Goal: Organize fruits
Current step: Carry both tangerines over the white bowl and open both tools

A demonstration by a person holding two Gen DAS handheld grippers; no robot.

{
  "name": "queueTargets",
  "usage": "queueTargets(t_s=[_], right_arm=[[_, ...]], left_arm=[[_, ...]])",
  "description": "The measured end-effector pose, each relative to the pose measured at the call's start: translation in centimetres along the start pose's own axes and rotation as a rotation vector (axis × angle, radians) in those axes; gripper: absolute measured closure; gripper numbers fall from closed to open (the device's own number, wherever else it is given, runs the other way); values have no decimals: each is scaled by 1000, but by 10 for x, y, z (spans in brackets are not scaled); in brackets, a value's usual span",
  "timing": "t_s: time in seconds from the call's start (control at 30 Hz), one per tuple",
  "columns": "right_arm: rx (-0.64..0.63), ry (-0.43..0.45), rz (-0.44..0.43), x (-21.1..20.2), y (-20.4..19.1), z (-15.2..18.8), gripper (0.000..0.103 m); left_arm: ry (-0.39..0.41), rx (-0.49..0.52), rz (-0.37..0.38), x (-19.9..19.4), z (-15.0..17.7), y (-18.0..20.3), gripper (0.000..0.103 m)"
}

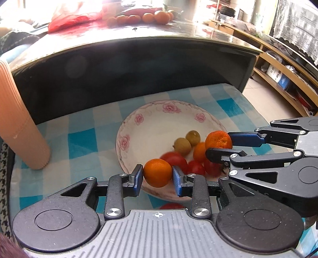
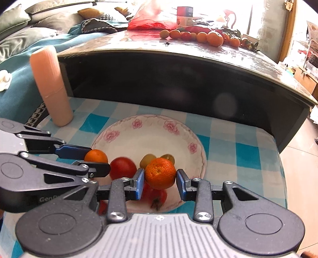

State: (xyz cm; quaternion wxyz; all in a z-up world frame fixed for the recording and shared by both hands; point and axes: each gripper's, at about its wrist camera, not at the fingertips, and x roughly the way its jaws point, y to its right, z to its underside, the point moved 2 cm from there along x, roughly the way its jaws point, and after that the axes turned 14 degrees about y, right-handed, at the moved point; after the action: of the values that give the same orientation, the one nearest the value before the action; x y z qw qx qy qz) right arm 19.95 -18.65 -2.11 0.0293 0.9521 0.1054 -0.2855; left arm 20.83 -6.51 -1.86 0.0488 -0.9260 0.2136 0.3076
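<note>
Left tool (image 1: 157,177) pinches a smooth round orange (image 1: 157,172) — right tool (image 2: 160,179), a dimpled one (image 2: 160,173).

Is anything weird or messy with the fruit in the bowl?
Nothing is spilled or broken. The fruit sits bunched at the near side of the flowered bowl, and each tongs holds an orange over it.

cloth (image 2: 246,154): blue-and-white check, spread over the low surface in front of the table
tube (image 2: 52,87): peach, ribbed, upright on the cloth's left edge beside the table's side
table (image 2: 198,51): dark, glossy top, open dark recess beneath
red bag (image 2: 151,23): crumpled on the table's far side
box (image 2: 184,15): upright behind the bag
shelves (image 1: 282,65): wooden, along the right wall
cushions (image 2: 39,17): grey, on a sofa at far left
</note>
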Motion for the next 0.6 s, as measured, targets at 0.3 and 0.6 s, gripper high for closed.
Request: queueTargets(t_s=[0.3,0.6], right_arm=[[33,12,0,15,8,-6,53],[61,10,-5,18,12,-5,53]], left_arm=[[7,-50,-18,12,-7,-8,63],[13,-63,-29,14,-11,-9,61]])
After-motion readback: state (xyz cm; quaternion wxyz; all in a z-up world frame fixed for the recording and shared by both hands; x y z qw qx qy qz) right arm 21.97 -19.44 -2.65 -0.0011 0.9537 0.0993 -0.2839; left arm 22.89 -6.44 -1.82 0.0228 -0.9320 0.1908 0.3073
